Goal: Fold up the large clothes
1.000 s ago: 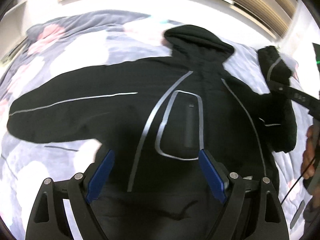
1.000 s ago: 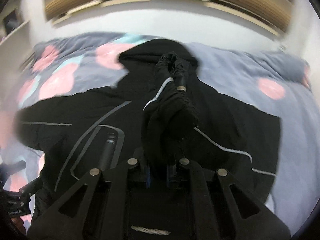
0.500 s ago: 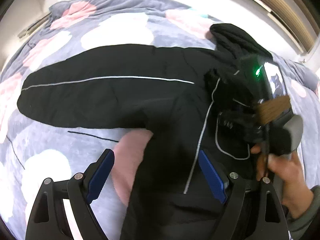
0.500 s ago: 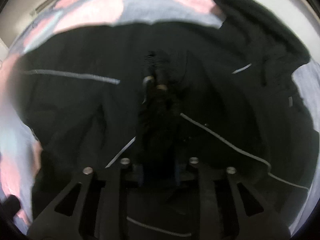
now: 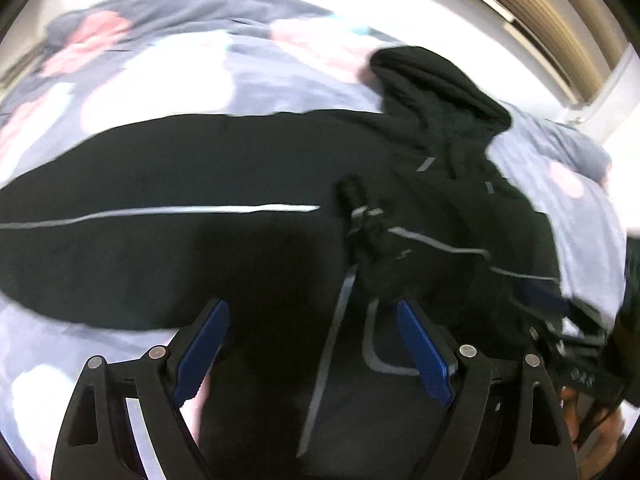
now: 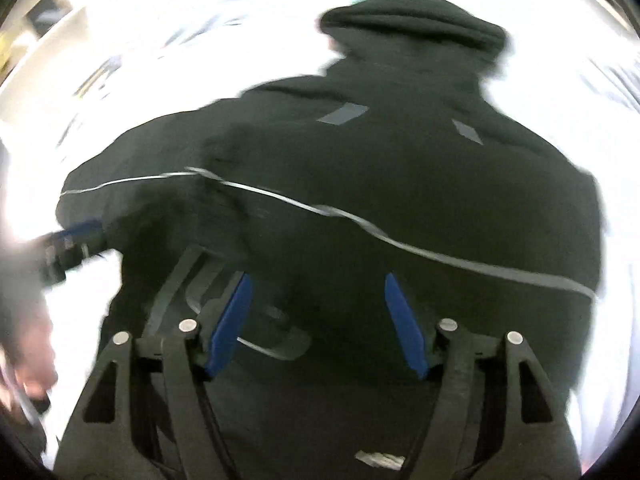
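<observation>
Your right gripper [image 6: 318, 322] has just been opening, sleeve [image 5: 400, 240] released onto jacket [image 6: 400, 184]; left gripper [image 5: 312, 356] stays open, empty.

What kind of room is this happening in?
Probably a bedroom: a black hooded jacket lies spread on a grey quilt with pink blotches, as on a bed, with slatted blinds behind.

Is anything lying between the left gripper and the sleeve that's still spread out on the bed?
Nothing visible. The left gripper hangs open over the black jacket; the outstretched sleeve lies bare on the floral bedcover.
</observation>
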Available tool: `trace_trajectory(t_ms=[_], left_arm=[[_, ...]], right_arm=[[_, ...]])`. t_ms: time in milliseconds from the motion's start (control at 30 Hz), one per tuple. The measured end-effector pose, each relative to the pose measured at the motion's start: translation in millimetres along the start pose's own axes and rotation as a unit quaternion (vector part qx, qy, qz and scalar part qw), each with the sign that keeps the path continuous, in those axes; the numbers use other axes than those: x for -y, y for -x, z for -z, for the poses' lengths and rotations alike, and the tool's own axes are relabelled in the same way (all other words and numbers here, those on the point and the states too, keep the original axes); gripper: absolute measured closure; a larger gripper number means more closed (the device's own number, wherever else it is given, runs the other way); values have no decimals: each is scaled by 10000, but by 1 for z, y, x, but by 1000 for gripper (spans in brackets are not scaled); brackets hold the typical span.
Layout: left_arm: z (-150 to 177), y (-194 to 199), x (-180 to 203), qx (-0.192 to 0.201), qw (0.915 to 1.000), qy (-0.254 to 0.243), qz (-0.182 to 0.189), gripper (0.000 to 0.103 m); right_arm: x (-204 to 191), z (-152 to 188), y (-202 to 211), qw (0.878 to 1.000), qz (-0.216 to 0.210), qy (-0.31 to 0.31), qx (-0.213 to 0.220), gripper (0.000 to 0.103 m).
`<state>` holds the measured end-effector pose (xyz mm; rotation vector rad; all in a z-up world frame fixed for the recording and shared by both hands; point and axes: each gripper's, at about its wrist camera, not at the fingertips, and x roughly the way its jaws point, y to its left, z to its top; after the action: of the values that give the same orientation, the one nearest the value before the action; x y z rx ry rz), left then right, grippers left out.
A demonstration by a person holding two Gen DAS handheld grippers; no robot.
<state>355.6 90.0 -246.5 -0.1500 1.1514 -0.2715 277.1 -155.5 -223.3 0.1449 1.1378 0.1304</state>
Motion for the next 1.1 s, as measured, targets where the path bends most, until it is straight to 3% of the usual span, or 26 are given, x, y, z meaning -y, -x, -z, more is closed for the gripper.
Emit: trace_trajectory(t_ms=[200, 300, 367, 400, 433, 667, 767, 867, 967, 1100], left_arm=[[-33, -50, 29, -286, 9990, -199, 296, 16], [-43, -81, 32, -494, 9984, -72, 264, 17], [-47, -98, 34, -628, 9978, -29, 223, 40], [-47, -104, 36, -721, 9970, -32, 288, 75], [-48, -105, 37, -738, 9967, -39, 323, 79], [-49, -36, 26, 102, 9973, 255, 679, 82], [-42, -43, 4, -148, 9987, 340, 345, 81], [-28, -91, -17, -708, 9963, 470, 79, 80], [-23, -95, -17, -601, 9971, 450, 78, 78], [-26, -77, -13, -552, 9975, 442, -60, 73]], right_arm=[[91, 40, 15, 9935, 716, -854, -209, 36], [113, 56, 13, 9893, 874, -1144, -234, 36], [123, 60, 15, 9880, 909, -1229, -210, 36], [127, 62, 15, 9872, 956, -1261, -196, 36], [130, 62, 15, 9867, 976, -1286, -191, 36], [146, 45, 32, 9853, 821, -1488, 165, 36], [140, 31, 20, 9869, 682, -1450, 182, 36], [137, 27, -9, 9875, 686, -1417, 28, 35], [135, 29, -47, 9861, 969, -1309, -321, 32], [129, 29, -53, 9871, 1118, -1119, -257, 30]])
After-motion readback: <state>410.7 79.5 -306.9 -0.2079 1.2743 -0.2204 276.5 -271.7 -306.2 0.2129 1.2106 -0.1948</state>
